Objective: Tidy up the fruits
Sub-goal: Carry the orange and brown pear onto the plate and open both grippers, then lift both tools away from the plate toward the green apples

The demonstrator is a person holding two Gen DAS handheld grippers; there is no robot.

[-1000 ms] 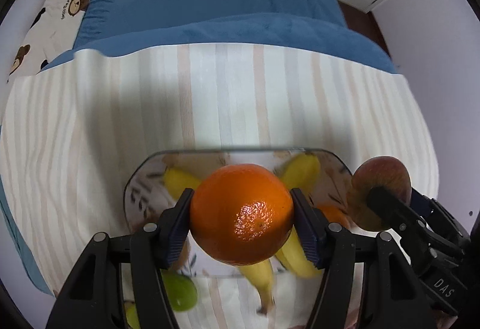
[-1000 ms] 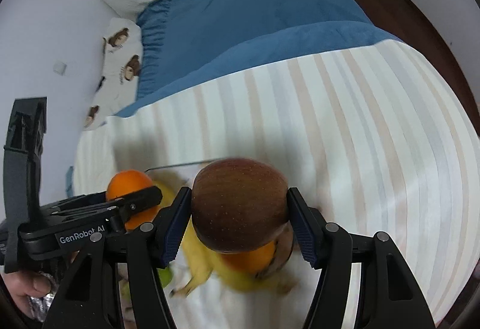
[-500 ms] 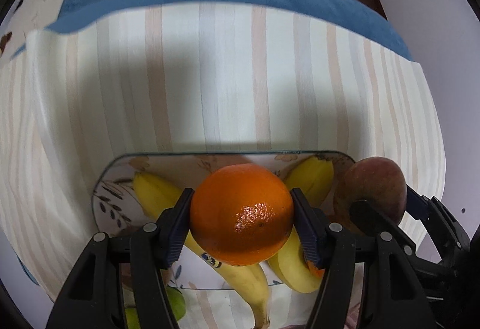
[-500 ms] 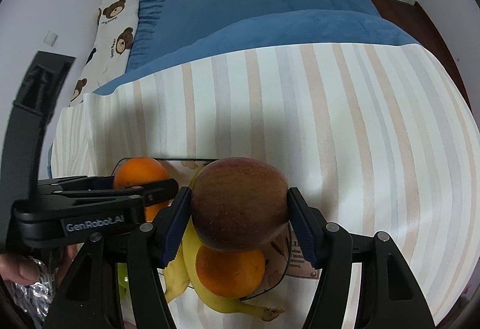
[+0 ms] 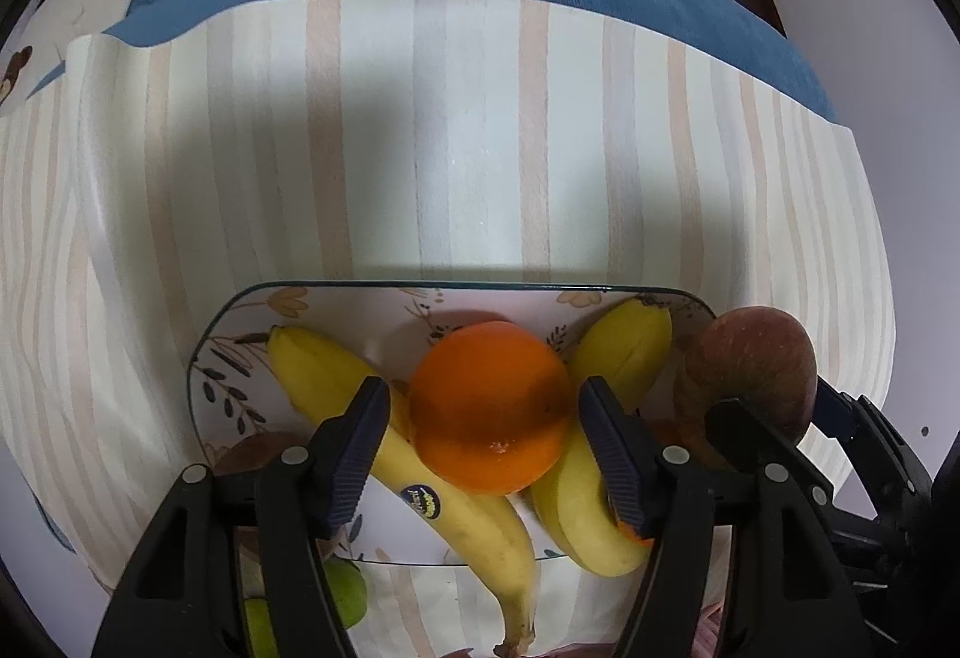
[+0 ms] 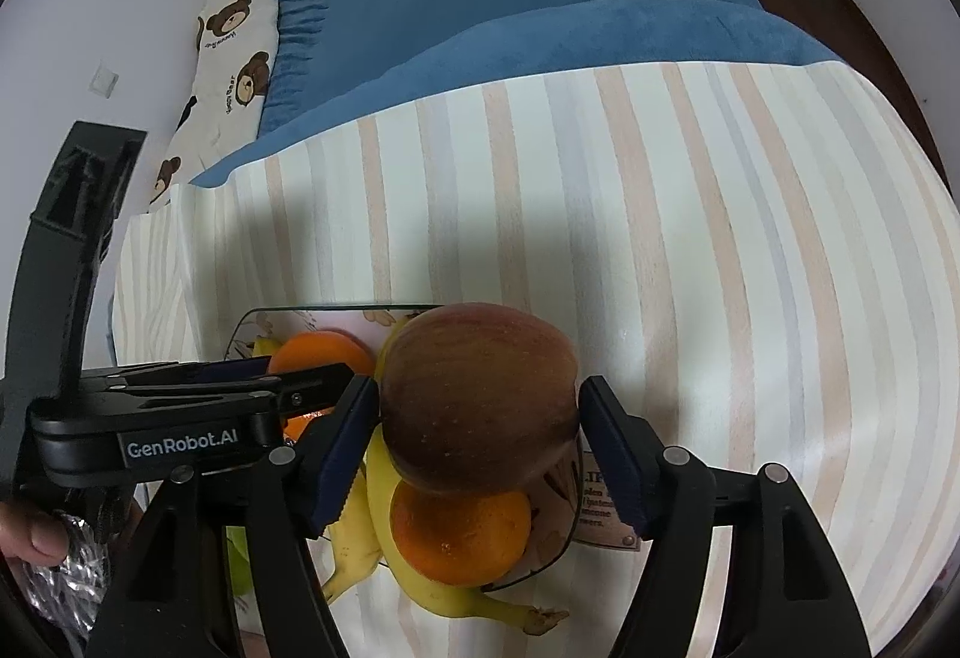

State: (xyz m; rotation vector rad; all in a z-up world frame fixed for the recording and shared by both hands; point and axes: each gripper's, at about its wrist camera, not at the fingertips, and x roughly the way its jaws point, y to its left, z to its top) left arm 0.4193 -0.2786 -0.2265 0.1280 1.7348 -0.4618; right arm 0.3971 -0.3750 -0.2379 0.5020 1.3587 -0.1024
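An orange fruit (image 5: pixel 489 412), yellow bananas (image 5: pixel 336 388), a reddish-brown apple (image 6: pixel 477 406), seemingly leaf-printed plate (image 5: pixel 240 358) and striped cloth (image 5: pixel 480 147) are seen.

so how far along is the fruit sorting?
Done: two yellow bananas and an orange lie on the floral glass plate. In hand: left gripper jaws opening, pads clear of a second orange; right gripper jaws opening around the red-brown apple. Left: green fruit beside the plate.
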